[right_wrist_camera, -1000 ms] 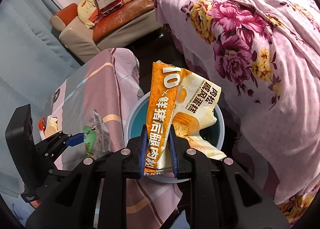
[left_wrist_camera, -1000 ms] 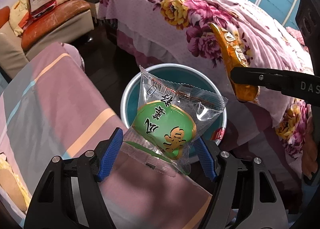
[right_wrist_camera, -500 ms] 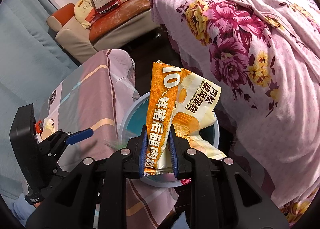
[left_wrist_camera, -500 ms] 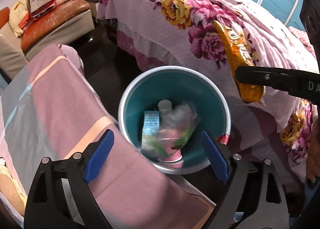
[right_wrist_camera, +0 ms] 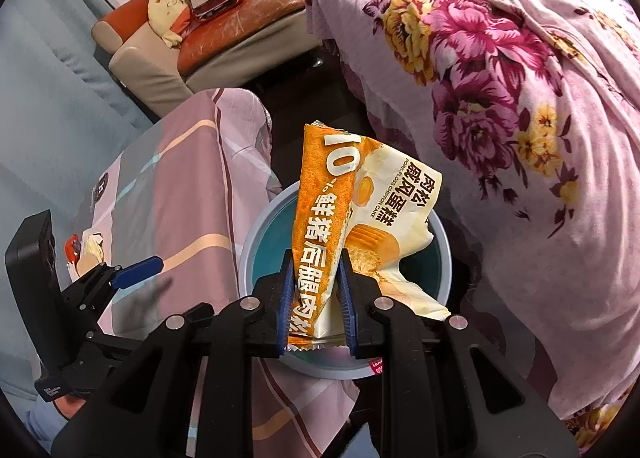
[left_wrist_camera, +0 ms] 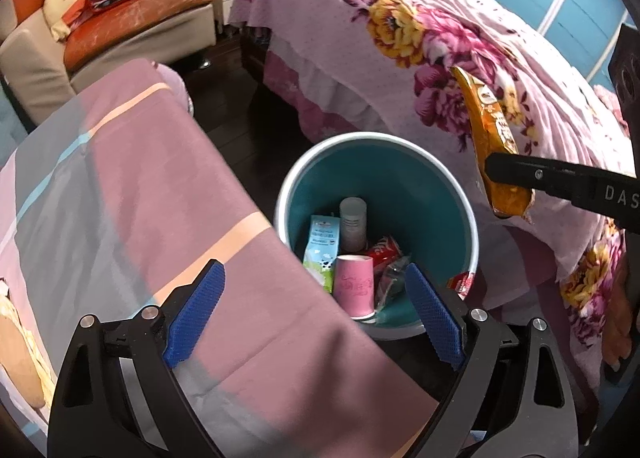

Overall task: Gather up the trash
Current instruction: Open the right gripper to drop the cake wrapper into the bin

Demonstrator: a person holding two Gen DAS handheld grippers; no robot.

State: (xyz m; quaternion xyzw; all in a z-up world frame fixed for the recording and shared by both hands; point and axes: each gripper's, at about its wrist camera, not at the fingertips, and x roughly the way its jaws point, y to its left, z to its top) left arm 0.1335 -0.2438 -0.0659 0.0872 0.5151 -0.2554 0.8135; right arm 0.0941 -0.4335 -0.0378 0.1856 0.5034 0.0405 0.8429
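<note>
A teal bin [left_wrist_camera: 400, 186] with a pale rim stands on the dark floor between two beds. Inside lie a milk carton [left_wrist_camera: 320, 254], a pink paper cup [left_wrist_camera: 354, 286], a grey bottle [left_wrist_camera: 353, 222], a red can [left_wrist_camera: 384, 250] and a crumpled clear packet [left_wrist_camera: 390, 282]. My left gripper [left_wrist_camera: 314, 268] hovers over the bin's near rim, its jaws opening wide with nothing between them. My right gripper [right_wrist_camera: 316, 254] is shut on an orange and cream cake wrapper [right_wrist_camera: 320, 226], held upright above the bin [right_wrist_camera: 246, 258]. From the left wrist view that wrapper [left_wrist_camera: 492, 130] hangs at the right.
A pink striped bedcover [left_wrist_camera: 140, 198] fills the left side up to the bin. A floral pink bed [left_wrist_camera: 400, 38] rises on the right. A sofa with an orange cushion [left_wrist_camera: 140, 18] stands at the back. A red scrap [left_wrist_camera: 460, 282] lies by the bin.
The green snack packet slipped out of my left gripper and fell into the bin. The left jaws spread wide. My right gripper kept still with its wrapper.
</note>
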